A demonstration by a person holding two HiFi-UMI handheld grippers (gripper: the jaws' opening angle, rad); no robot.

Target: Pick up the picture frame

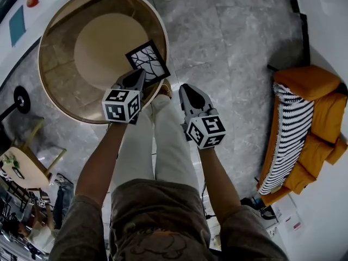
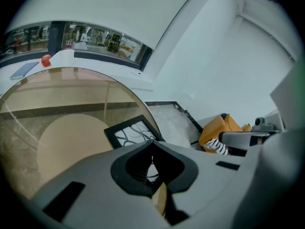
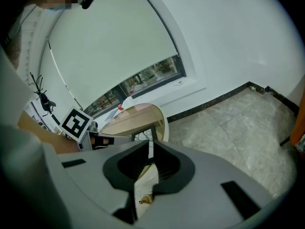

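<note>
Picture frame (image 1: 148,63) at table (image 1: 60,86) rim, corner toward person; left tool (image 1: 140,74), right tool (image 1: 185,87) closed.

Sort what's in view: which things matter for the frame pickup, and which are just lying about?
In the job:
- picture frame, at the round glass table's edge
- left gripper, shut on the frame's near corner
- right gripper, shut, holding nothing, over the floor

Lying about:
- orange sofa with striped throw
- red object on the white ledge
</note>
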